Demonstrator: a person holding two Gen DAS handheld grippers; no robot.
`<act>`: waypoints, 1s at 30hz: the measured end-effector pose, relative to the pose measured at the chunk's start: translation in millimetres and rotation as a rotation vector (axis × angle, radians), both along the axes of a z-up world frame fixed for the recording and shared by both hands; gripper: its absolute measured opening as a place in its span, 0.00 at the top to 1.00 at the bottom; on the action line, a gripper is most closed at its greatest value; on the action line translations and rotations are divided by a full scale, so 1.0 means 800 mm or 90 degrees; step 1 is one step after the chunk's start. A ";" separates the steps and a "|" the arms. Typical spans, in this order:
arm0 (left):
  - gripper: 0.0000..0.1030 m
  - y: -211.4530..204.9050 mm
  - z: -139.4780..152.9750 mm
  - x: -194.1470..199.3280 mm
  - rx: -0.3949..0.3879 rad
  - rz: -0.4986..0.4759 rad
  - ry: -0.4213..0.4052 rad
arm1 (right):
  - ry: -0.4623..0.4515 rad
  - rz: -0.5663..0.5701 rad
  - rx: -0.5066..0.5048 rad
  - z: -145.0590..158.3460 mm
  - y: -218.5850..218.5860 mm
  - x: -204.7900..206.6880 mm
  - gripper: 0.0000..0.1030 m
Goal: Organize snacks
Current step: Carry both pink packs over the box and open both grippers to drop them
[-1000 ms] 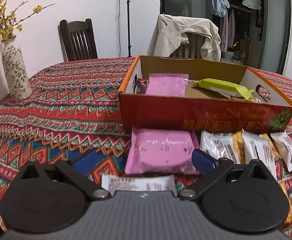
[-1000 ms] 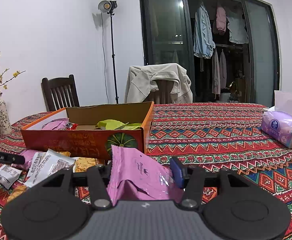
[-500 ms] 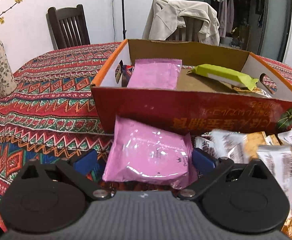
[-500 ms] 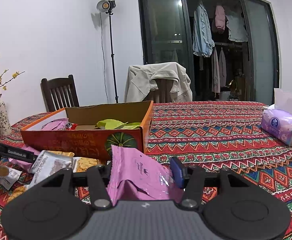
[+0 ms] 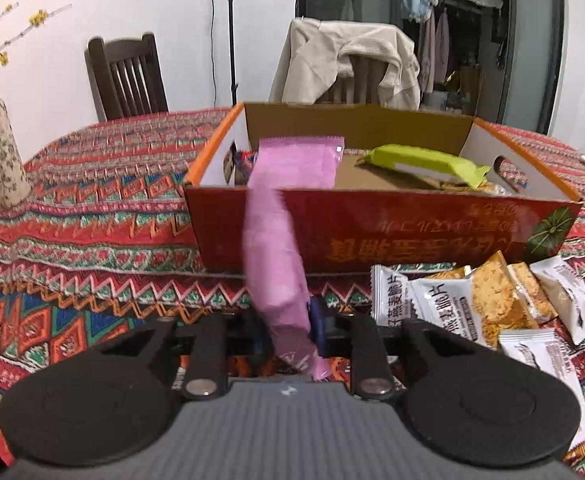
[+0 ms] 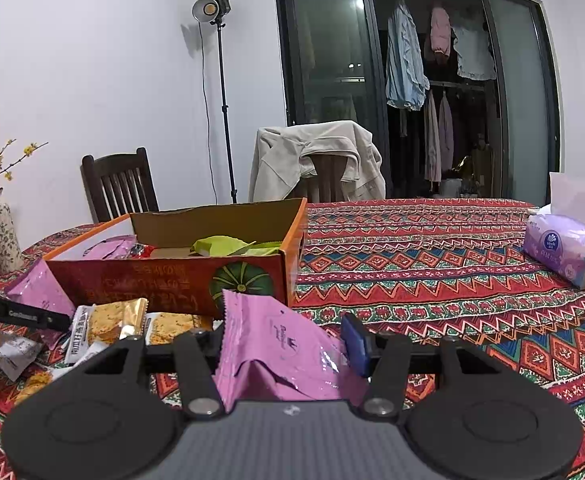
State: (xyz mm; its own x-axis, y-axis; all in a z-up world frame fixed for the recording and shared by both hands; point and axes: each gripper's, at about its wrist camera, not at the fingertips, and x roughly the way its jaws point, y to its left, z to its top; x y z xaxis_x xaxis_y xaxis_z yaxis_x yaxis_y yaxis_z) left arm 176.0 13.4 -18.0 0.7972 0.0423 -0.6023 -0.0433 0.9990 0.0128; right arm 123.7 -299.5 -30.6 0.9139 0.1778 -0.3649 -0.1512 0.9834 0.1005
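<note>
Pink foil snack packets (image 5: 274, 264) (image 6: 276, 344) are pinched in the left gripper (image 5: 288, 334) and right gripper (image 6: 288, 354) before the red cardboard box (image 5: 372, 224), over whose front wall each should be lifted clear.

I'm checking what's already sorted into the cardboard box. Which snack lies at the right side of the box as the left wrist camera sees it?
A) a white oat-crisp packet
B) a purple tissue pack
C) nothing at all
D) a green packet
D: a green packet lies inside the cardboard box, right of the pink packet already there.
</note>
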 end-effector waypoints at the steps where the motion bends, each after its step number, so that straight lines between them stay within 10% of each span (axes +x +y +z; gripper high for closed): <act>1: 0.80 0.000 0.002 -0.005 0.001 -0.002 -0.008 | 0.000 0.000 0.000 0.000 0.000 0.000 0.49; 30: 0.81 -0.031 0.108 -0.020 -0.015 -0.053 -0.203 | -0.087 0.047 -0.034 0.094 0.066 0.043 0.49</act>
State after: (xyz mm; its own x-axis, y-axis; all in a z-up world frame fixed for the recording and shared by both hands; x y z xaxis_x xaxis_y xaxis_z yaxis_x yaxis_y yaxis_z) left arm 159.6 -11.5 68.3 0.9457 -0.0425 -0.3223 0.0408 0.9991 -0.0120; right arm 158.1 -246.4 45.0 0.9409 0.2296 -0.2491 -0.2316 0.9726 0.0217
